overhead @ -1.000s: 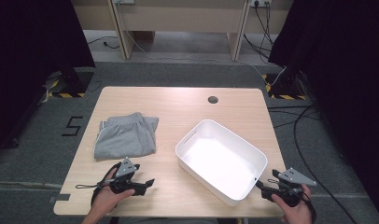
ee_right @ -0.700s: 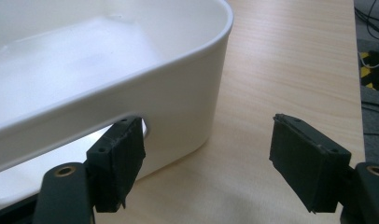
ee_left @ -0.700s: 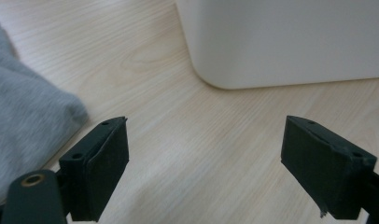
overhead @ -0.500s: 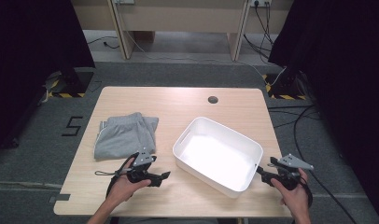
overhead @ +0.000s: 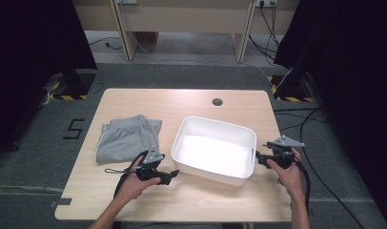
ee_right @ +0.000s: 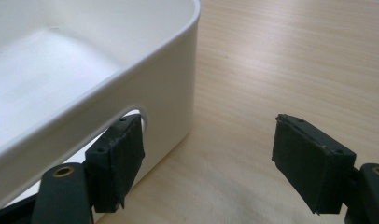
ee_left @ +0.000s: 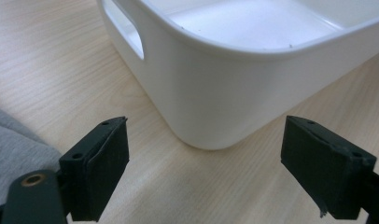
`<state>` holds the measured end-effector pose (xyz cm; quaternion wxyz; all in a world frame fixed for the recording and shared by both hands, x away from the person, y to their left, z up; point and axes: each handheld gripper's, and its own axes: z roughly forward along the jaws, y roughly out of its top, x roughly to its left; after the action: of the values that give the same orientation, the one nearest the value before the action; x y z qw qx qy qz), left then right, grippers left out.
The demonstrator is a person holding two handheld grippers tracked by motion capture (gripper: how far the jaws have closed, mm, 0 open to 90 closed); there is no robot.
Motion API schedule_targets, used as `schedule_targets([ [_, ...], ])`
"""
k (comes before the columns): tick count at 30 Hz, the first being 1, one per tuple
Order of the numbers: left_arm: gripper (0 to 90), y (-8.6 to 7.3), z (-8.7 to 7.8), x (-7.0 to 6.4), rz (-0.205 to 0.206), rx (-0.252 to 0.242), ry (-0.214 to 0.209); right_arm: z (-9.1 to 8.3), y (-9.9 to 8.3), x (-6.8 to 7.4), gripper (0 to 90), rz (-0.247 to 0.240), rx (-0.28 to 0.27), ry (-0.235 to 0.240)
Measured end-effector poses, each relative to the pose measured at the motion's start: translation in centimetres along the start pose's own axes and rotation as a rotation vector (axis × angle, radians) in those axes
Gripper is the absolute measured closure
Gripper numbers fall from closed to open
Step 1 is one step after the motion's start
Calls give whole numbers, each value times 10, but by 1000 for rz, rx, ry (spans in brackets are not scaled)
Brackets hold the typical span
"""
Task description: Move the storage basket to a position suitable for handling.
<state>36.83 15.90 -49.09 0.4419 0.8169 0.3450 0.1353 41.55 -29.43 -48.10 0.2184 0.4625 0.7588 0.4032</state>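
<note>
Here I have a gripper on either side of the white bin (overhead: 214,150), which sits right of centre in the high view on the wooden table (overhead: 182,102), empty and turned a little off square. My left gripper (overhead: 168,175) is at the bin's lower-left corner, jaws spread wide and holding nothing; in the left gripper view that rounded corner (ee_left: 201,126) stands between the two pads, with a handle slot (ee_left: 127,32) at upper left. My right gripper (overhead: 258,159) is at the bin's right end, also wide open and empty; in its own view one pad (ee_right: 117,161) sits just at the handle cut-out (ee_right: 136,114), though I cannot tell if it touches. I judge this bracketing sets me up to take the bin from both ends. The folded grey garment (overhead: 127,138) lies just left of the bin, well placed to go in.
</note>
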Motion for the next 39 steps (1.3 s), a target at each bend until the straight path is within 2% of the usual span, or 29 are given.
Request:
schedule_targets([
  [6, 148, 1, 6, 0, 13, -1, 26, 13, 9, 3, 263, 4, -1, -11],
  [8, 148, 1, 6, 1, 21, -2, 33, 13, 10, 5, 256, -4, 7, -22],
  [10, 148, 0, 6, 1, 20, -5, 31, 6, 9, 6, 249, 7, 7, -28],
  [11, 148, 0, 6, 1, 20, -3, 30, -5, 5, 7, 250, 7, 9, -53],
  [16, 148, 0, 6, 1, 22, -14, 25, -21, -7, 13, 248, 7, 25, -82],
  [17, 148, 0, 6, 0, 23, -19, 19, -26, -12, 17, 248, 12, 22, -57],
  [20, 148, 1, 7, -2, 33, -19, 19, -31, -16, 21, 246, 6, 27, -42],
  [24, 148, 1, 8, -2, 34, -11, 23, -43, -25, 32, 238, -24, 32, -16],
  [30, 149, 2, 8, -5, 37, -12, 20, -61, -32, 56, 228, -70, 9, 60],
  [32, 148, 2, 8, -4, 37, -11, 19, -61, -33, 66, 231, -96, -2, 100],
  [34, 149, 2, 8, -4, 35, -10, 18, -59, -32, 73, 232, -98, -14, 126],
  [39, 149, 2, 8, -3, 29, -16, 16, -50, -28, 80, 205, -102, -39, 195],
])
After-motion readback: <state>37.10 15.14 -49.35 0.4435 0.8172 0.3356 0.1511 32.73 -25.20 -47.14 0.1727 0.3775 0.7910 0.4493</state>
